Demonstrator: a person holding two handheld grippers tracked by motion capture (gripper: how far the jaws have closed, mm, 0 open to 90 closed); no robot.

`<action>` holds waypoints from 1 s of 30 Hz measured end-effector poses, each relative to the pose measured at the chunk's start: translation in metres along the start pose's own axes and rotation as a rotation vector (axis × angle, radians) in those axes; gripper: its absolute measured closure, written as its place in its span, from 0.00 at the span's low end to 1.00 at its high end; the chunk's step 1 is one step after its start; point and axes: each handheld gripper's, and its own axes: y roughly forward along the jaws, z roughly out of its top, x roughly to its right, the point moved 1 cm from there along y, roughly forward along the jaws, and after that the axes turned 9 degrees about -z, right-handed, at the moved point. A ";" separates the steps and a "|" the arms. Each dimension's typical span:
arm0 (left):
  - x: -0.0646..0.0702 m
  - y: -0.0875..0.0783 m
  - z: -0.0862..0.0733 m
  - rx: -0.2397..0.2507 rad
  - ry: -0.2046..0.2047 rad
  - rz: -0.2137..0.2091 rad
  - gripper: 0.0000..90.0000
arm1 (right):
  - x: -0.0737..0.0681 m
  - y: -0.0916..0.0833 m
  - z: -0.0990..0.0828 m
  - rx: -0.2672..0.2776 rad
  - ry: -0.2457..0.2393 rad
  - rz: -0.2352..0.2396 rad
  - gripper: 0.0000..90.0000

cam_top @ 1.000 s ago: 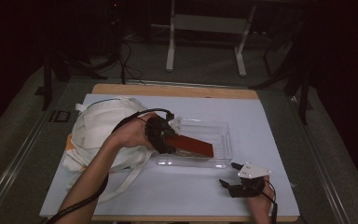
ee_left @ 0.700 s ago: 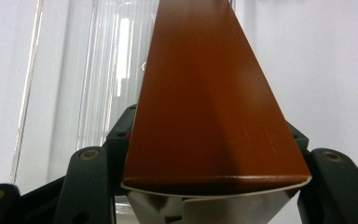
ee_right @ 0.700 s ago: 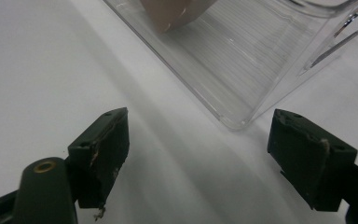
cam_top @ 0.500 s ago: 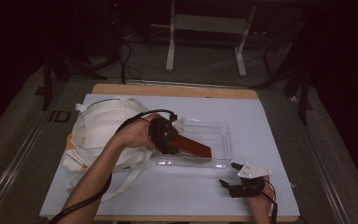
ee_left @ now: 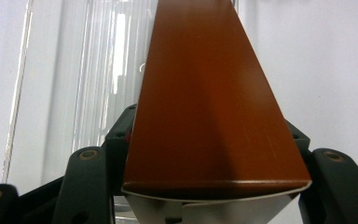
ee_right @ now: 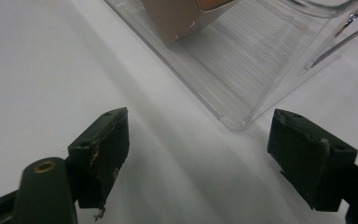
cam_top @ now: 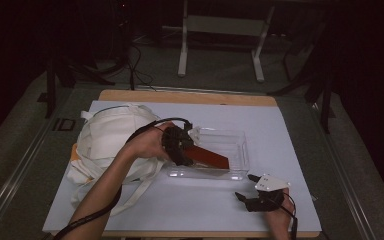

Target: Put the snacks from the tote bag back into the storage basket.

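Note:
A long red-brown box [cam_top: 210, 156] slants down into a clear plastic tray [cam_top: 238, 144] at mid-table. My left gripper [cam_top: 182, 149] is shut on the box's near end, its pads against both sides [ee_left: 121, 140]. The jaws have just been opening a little, with the box [ee_left: 209, 93] still between them. In the left gripper view the ribbed tray floor [ee_left: 98, 70] lies beneath the box. My right gripper [cam_top: 244, 186] rests on the white table cover near the tray's front right corner, open with nothing between its fingers [ee_right: 102, 144]. The right gripper view takes in the tray corner [ee_right: 235, 123] and the box's end [ee_right: 177, 21].
A cream cloth bag [cam_top: 110, 140] with loose straps lies left of the tray, under my left forearm. The white cover [cam_top: 300, 145] spans the wooden table. Beyond the table stand dark floor, cables and a metal stand [cam_top: 220, 30].

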 end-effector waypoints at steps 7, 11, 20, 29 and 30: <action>-0.003 0.007 0.000 -0.034 -0.022 -0.012 0.46 | 0.000 0.000 0.000 -0.001 -0.001 0.000 0.23; -0.005 0.010 -0.003 -0.069 -0.047 -0.016 0.45 | 0.000 0.000 0.000 0.000 -0.002 0.000 0.23; -0.006 0.006 -0.006 -0.028 -0.106 -0.020 0.40 | 0.000 0.000 0.000 -0.001 -0.005 0.000 0.23; -0.005 -0.007 -0.014 -0.004 -0.125 -0.025 0.43 | 0.000 0.000 0.000 -0.001 -0.002 0.000 0.23; -0.004 -0.008 -0.015 0.002 -0.128 -0.019 0.43 | 0.000 0.000 0.000 -0.002 -0.003 0.000 0.23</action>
